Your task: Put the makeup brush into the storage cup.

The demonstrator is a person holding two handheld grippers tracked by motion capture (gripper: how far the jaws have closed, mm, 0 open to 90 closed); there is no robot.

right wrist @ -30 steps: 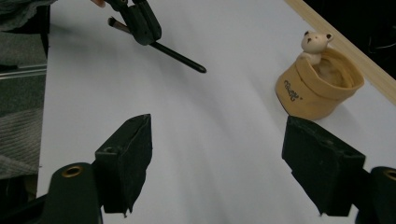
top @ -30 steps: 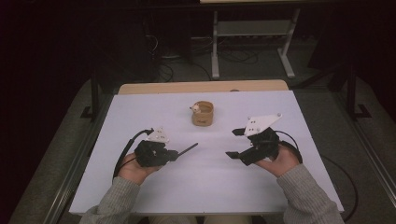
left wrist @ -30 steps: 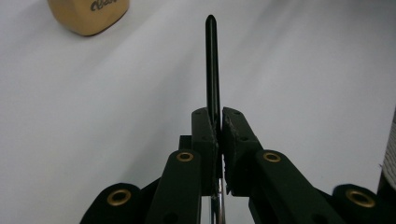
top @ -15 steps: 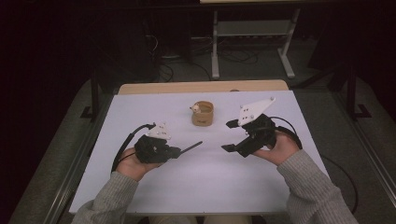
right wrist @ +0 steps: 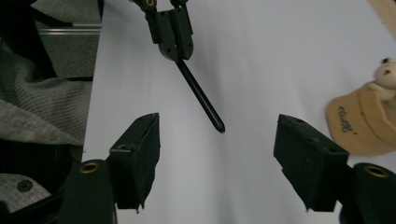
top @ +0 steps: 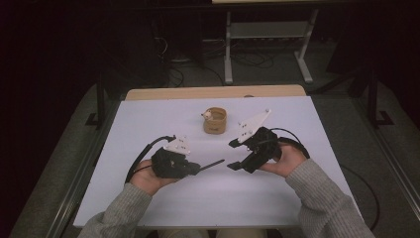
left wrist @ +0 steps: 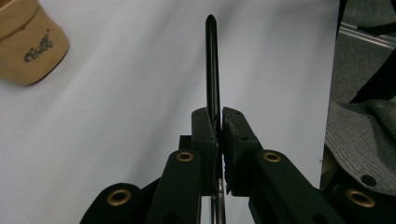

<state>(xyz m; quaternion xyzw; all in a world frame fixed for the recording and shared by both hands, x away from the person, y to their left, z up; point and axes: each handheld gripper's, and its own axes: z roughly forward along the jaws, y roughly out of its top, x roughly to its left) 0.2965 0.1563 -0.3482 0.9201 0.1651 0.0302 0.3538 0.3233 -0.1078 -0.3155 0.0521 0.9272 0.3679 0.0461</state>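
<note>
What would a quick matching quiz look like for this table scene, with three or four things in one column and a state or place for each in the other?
1. left tongs
2. right tongs
3. black pen
4. tan cup

a. stands on the table beyond both hands
b. open, nothing between them
c. shut
d. sticks out forward from a grip

Pairs: 1-c, 2-b, 3-d, 4-a

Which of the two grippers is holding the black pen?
The left gripper: its jaws are shut on the black pen. The right gripper has open jaws with nothing between them.
</note>
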